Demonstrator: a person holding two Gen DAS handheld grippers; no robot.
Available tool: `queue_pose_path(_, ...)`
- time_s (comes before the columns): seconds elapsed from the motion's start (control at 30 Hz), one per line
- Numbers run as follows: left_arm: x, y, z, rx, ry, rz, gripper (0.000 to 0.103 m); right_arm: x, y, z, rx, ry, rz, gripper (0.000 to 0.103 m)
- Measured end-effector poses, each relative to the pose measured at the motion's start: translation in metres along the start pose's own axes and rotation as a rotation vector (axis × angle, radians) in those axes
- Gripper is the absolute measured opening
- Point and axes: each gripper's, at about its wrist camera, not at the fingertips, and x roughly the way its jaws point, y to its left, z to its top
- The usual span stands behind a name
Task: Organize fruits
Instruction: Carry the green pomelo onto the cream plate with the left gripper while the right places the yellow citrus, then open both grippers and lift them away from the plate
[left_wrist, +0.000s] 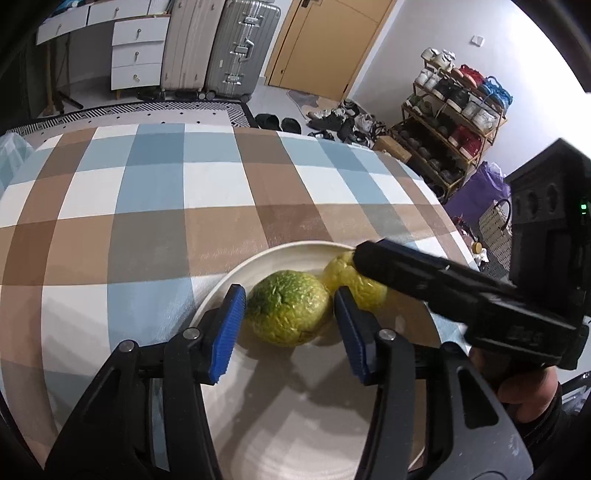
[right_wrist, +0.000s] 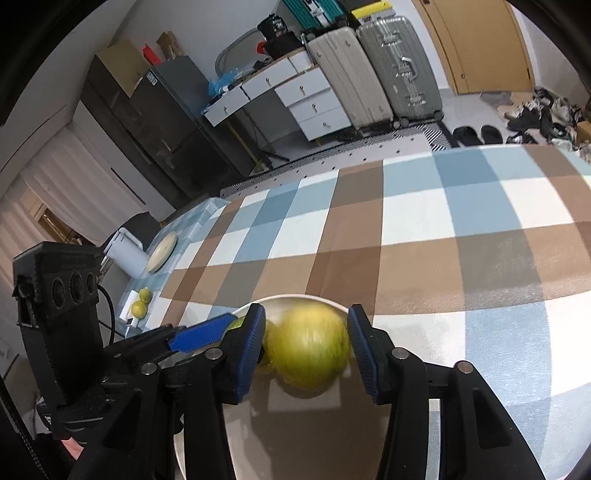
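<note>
A white plate lies on the checked tablecloth and holds two green-yellow citrus fruits. In the left wrist view the greener fruit sits between the open jaws of my left gripper, apart from both pads. The yellower fruit lies behind it, partly covered by the right gripper's finger. In the right wrist view my right gripper is open around the yellower fruit, which looks blurred and touches neither pad. The plate rim shows beyond it. The left gripper's blue pad reaches in from the left.
Two more citrus fruits lie at the table's far left edge, beside a small plate and a white appliance. Suitcases, drawers and a shoe rack stand on the floor beyond the table.
</note>
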Motion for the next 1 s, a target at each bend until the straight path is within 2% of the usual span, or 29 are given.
queue_pose_path(0.07,-0.010,-0.002,-0.001,0.005,-0.021,0.011,0.052,-0.011,0.004,0.000,-0.009,-0.029,0.010,0.068)
queue_pose_path(0.13,-0.023,-0.004,-0.002,0.008,-0.046,0.017,0.065,-0.024,0.007,0.000,-0.007,-0.054,-0.001,0.071)
queue_pose_path(0.17,-0.030,-0.005,-0.003,0.007,-0.058,0.030,0.076,-0.034,0.008,-0.001,0.002,-0.069,0.005,0.073)
queue_pose_path(0.2,-0.037,-0.007,-0.004,0.006,-0.071,0.040,0.080,-0.042,0.009,-0.002,0.008,-0.080,0.008,0.077)
queue_pose_path(0.57,-0.132,-0.043,-0.037,0.064,-0.172,0.124,0.085,-0.143,0.044,-0.044,-0.029,-0.215,-0.032,0.099)
queue_pose_path(0.77,-0.183,-0.070,-0.070,0.097,-0.236,0.139,0.102,-0.190,0.065,-0.078,-0.071,-0.293,-0.057,0.102)
queue_pose_path(1.0,-0.224,-0.094,-0.120,0.101,-0.261,0.154,0.102,-0.234,0.095,-0.126,-0.165,-0.371,-0.086,0.103)
